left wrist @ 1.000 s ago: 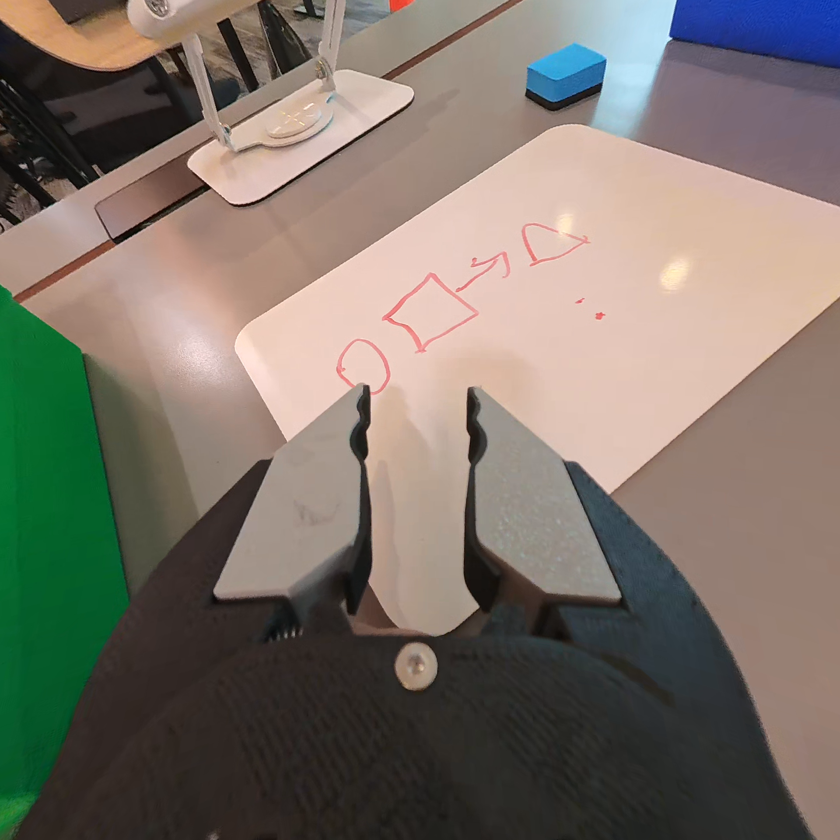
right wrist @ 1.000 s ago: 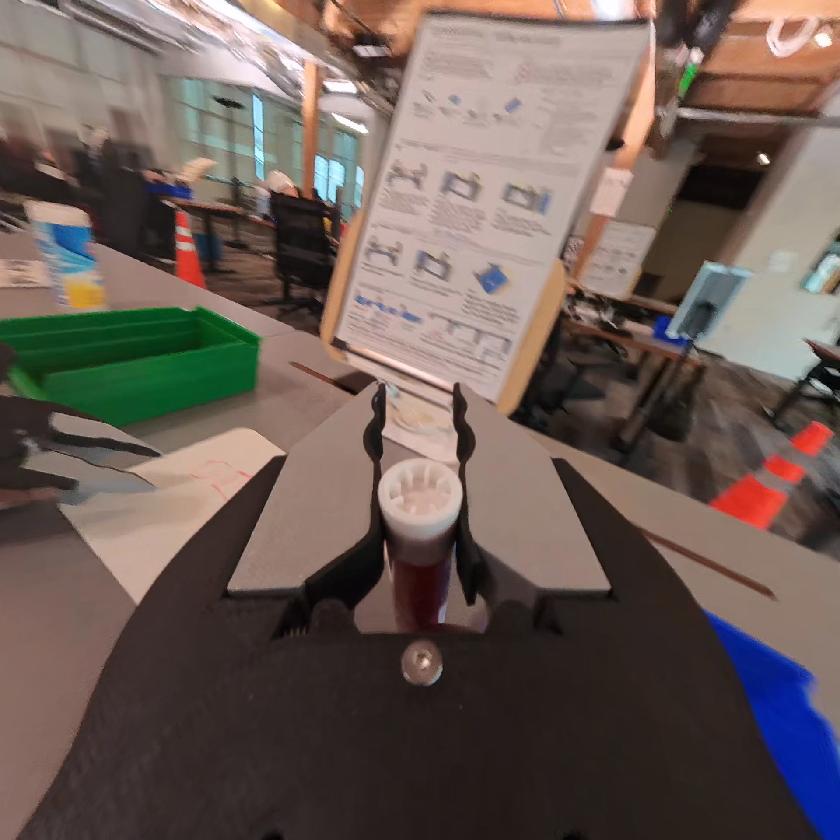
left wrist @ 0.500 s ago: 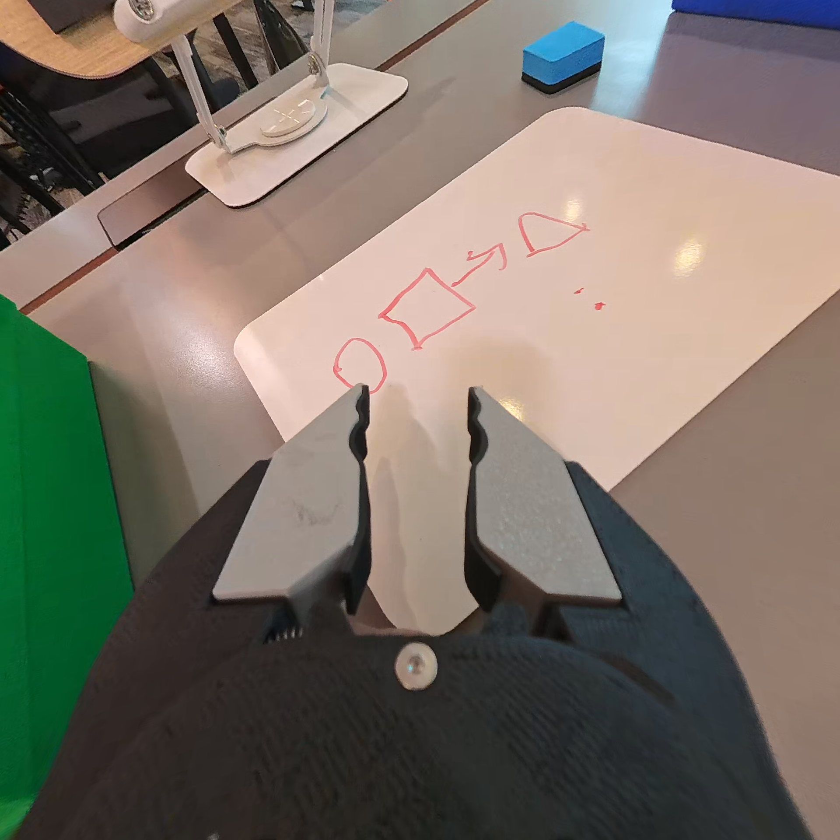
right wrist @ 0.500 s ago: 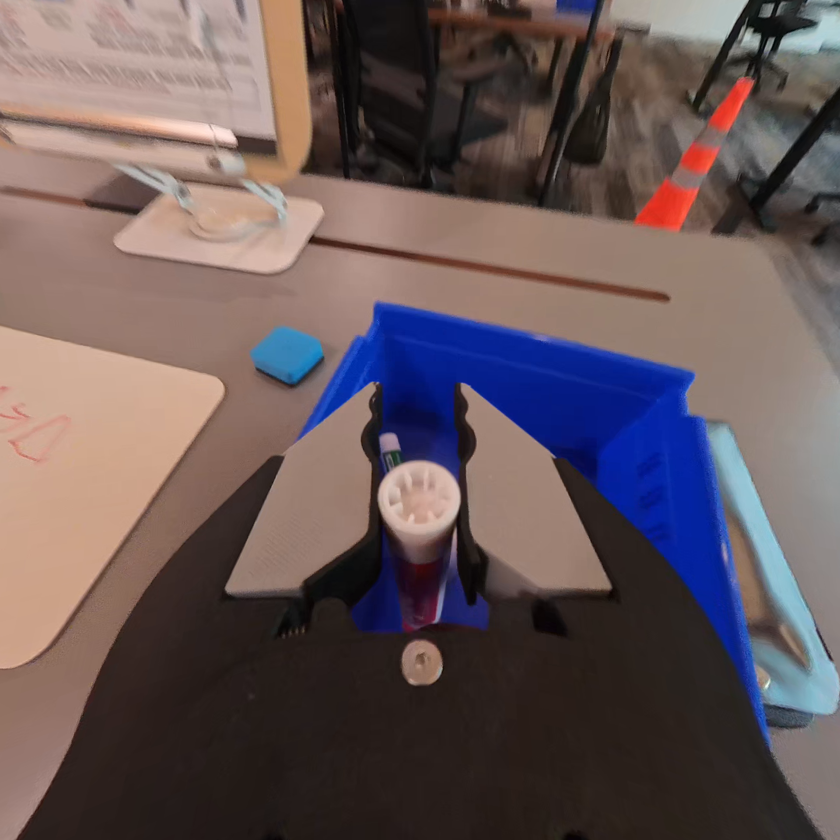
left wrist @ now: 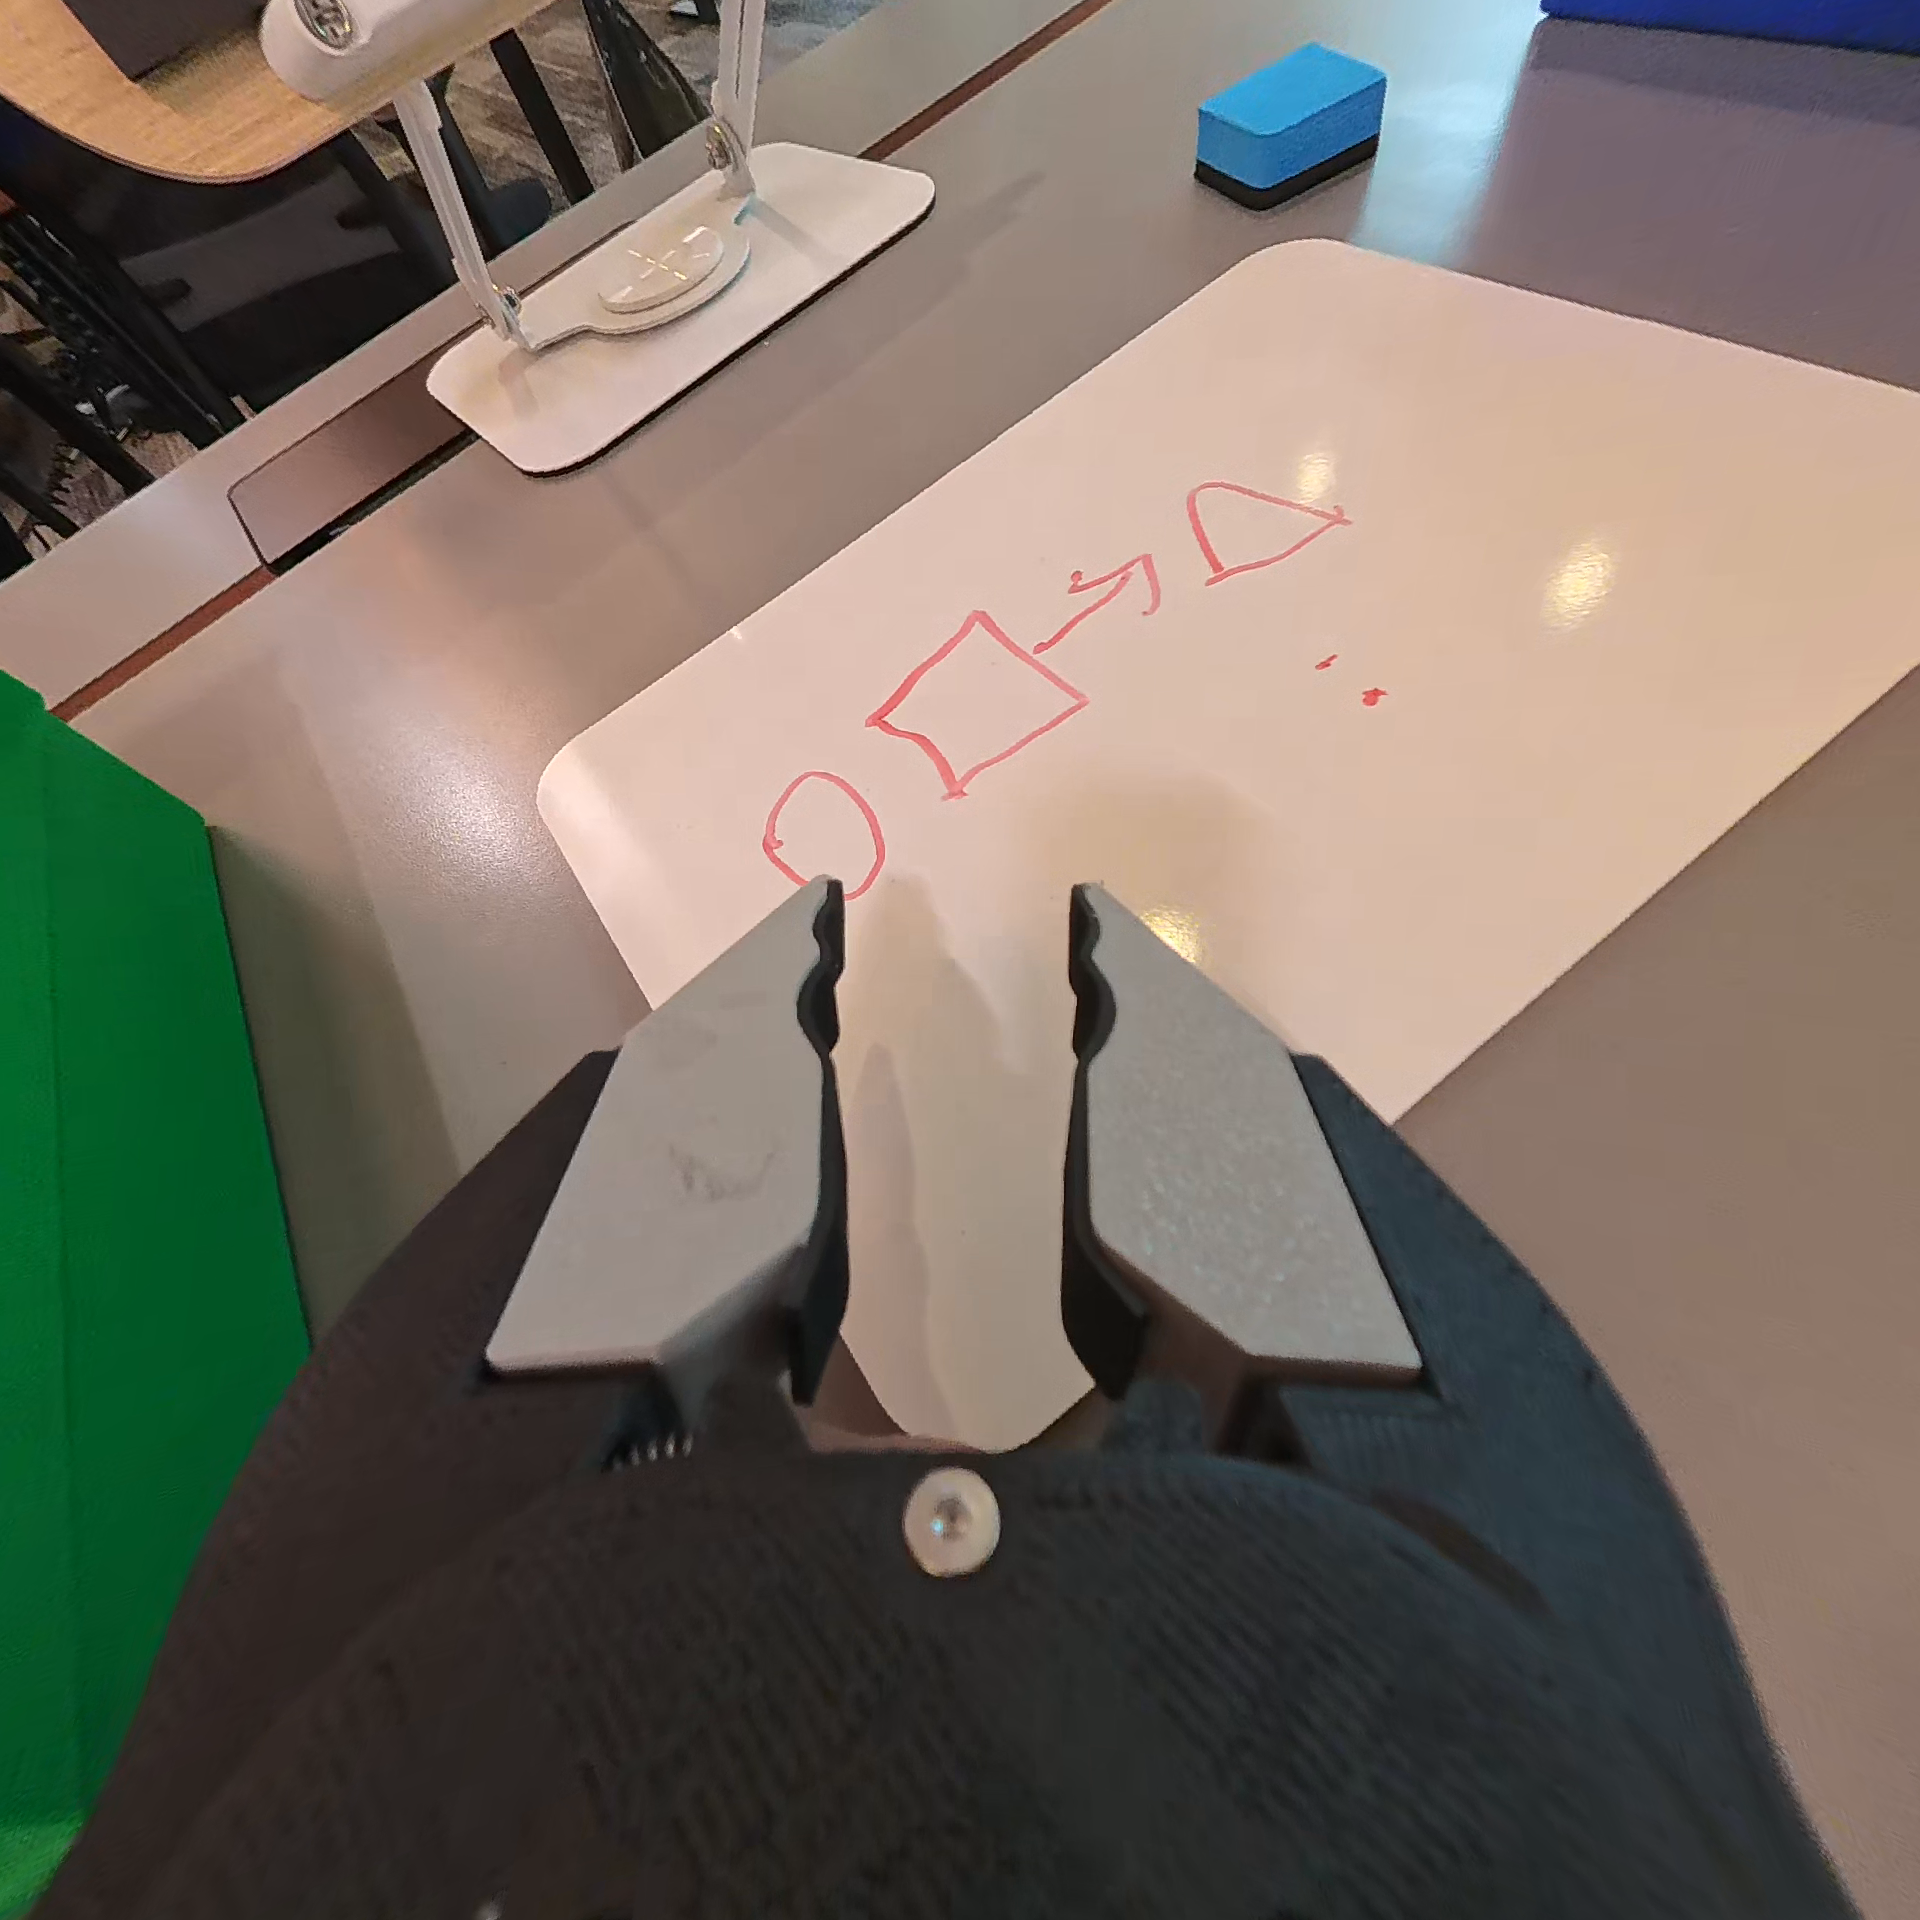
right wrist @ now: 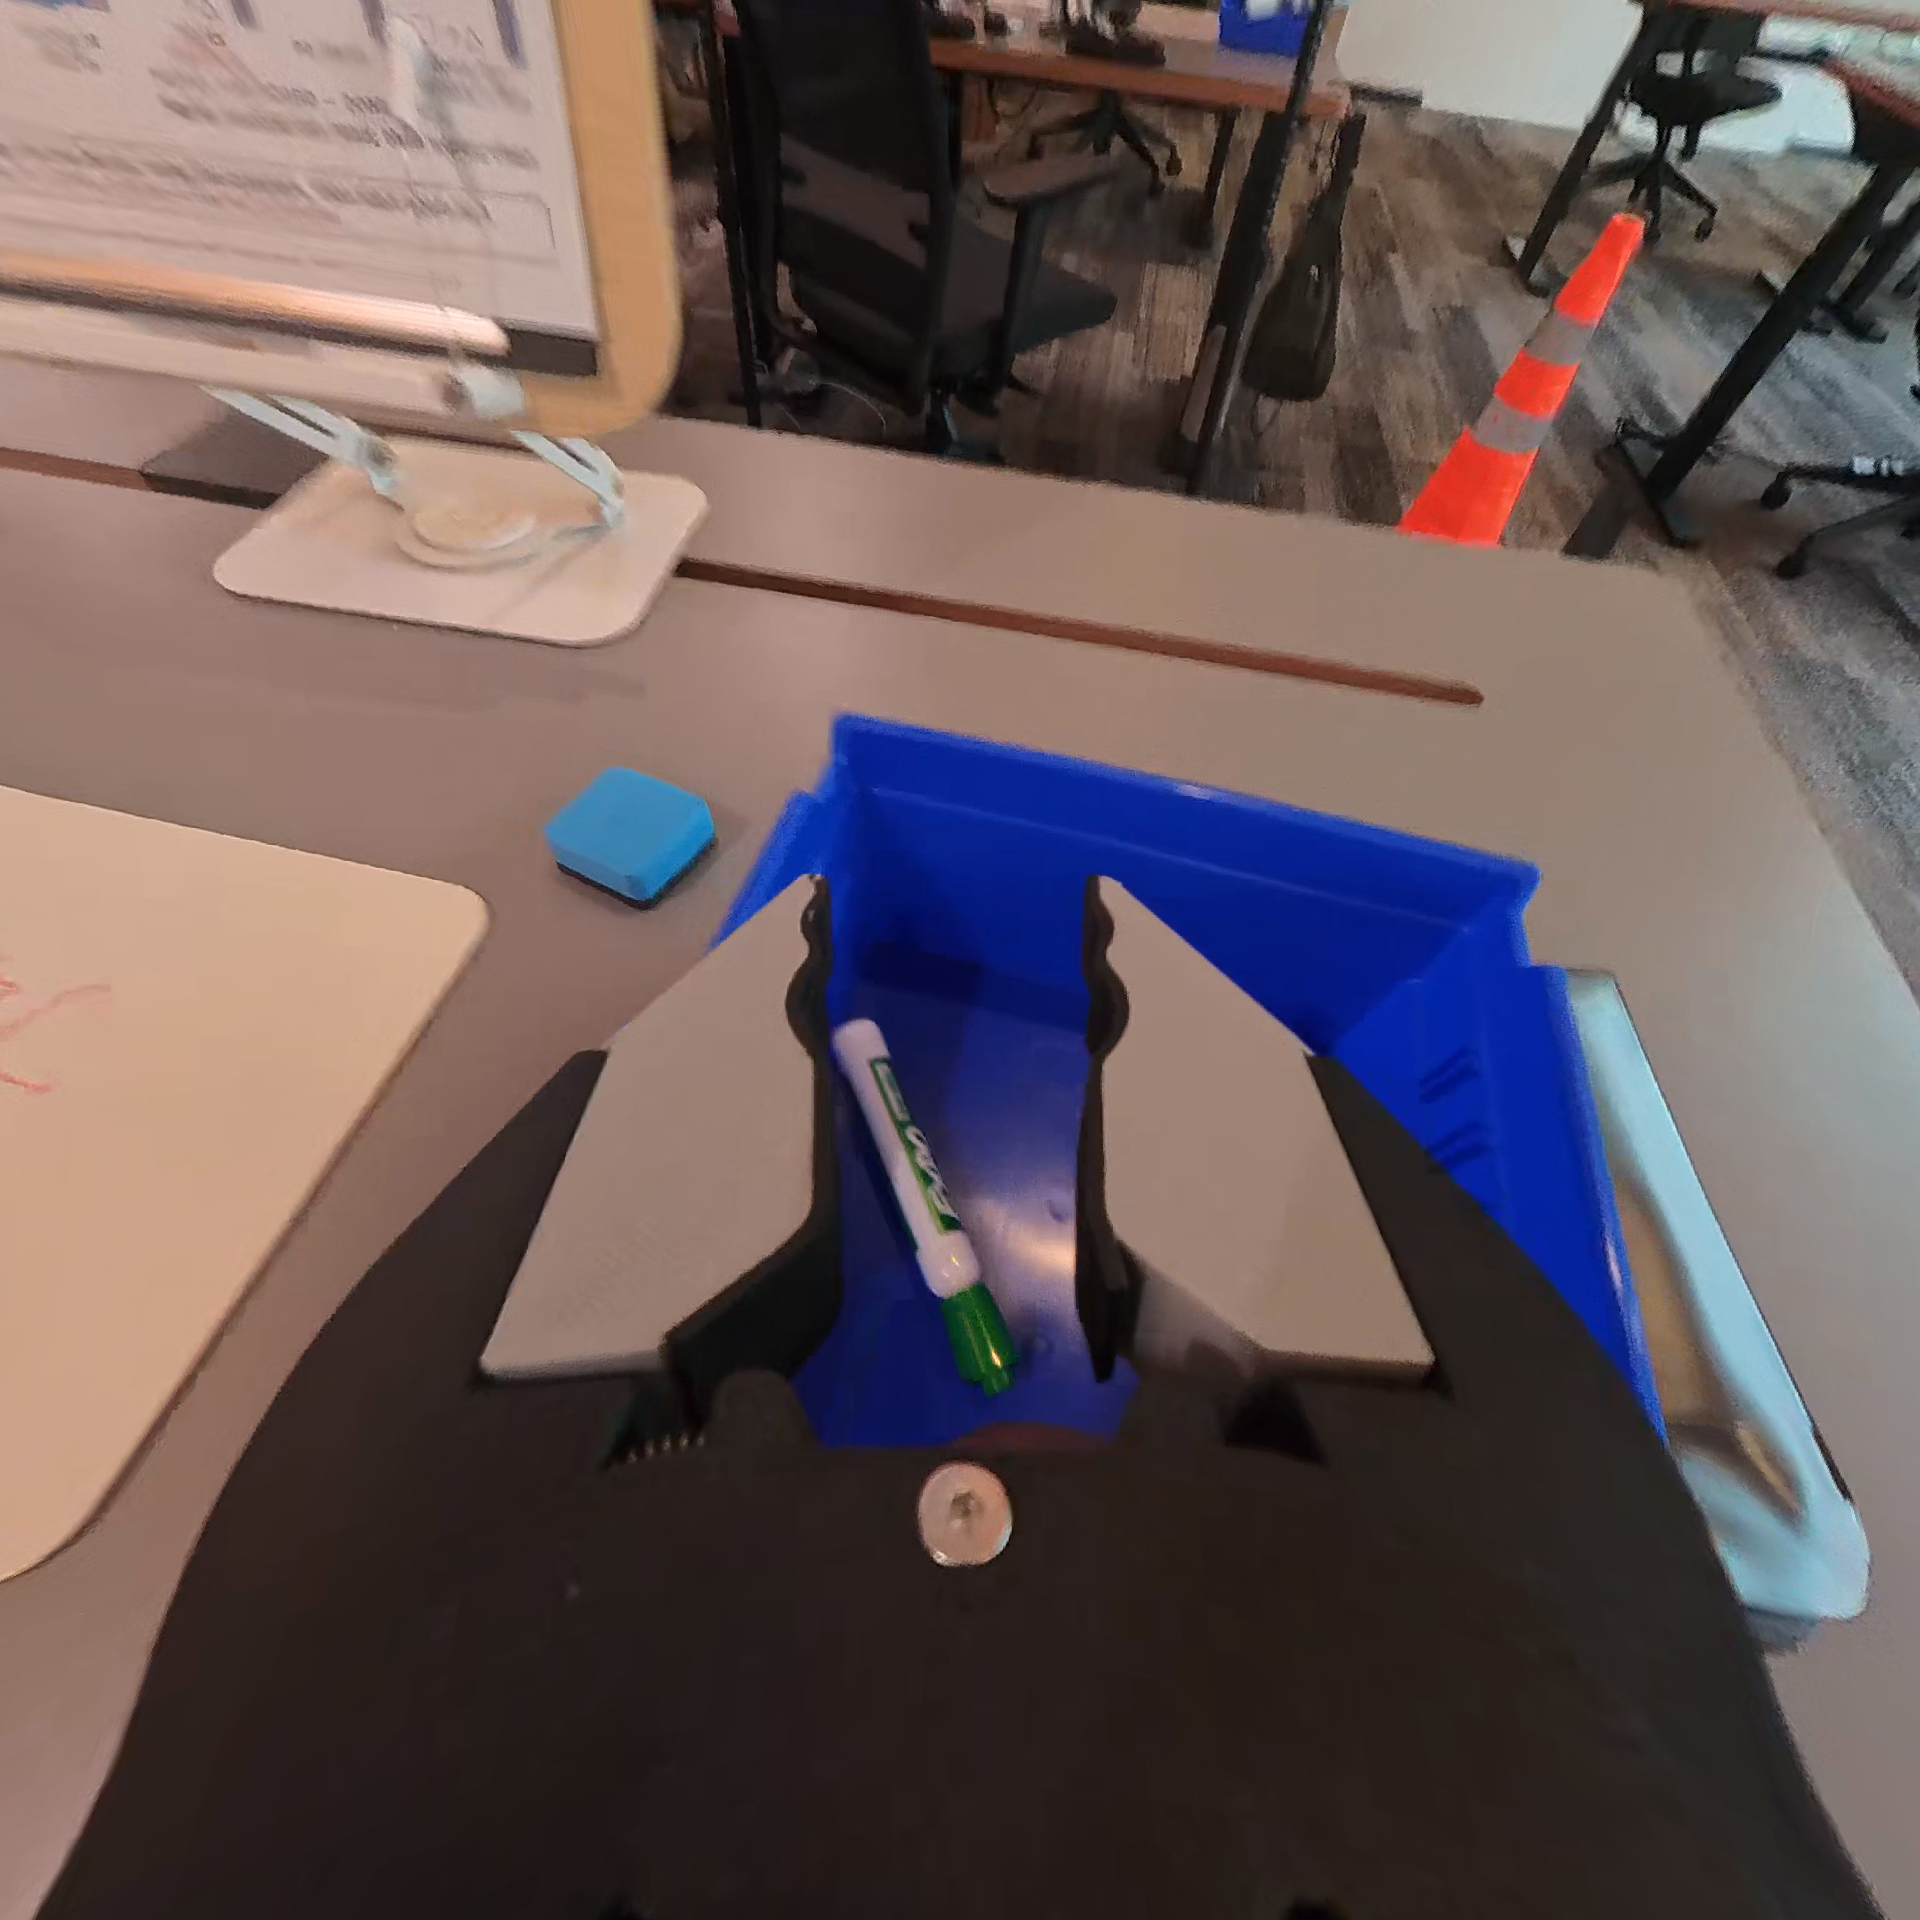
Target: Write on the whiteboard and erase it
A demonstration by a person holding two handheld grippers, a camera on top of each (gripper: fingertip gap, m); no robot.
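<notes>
Two views. Left wrist view: the left gripper [left wrist: 954,904], spread and empty, hovers over the whiteboard's [left wrist: 1455,831] near-left corner, probably steadying it. Right wrist view: the right gripper [right wrist: 951,894], spread and empty, hangs above the blue bin [right wrist: 1195,831] holding a green marker [right wrist: 920,1174]; the eraser [right wrist: 631,834] lies just left of the bin, likely next.

White whiteboard [left wrist: 1351,790] at frame centre, marked with red drawings [left wrist: 977,701]. Bright blue eraser [left wrist: 1288,99] with a black underside, upper right. Solid green bin [left wrist: 94,1143] along the left edge. Grey tabletop [left wrist: 395,727]. Deep blue bin [right wrist: 1195,883] mid-frame; inside, a white marker [right wrist: 914,1153] with green cap and green label. Orange cone [right wrist: 1527,384], possibly grey-banded, upper right.
</notes>
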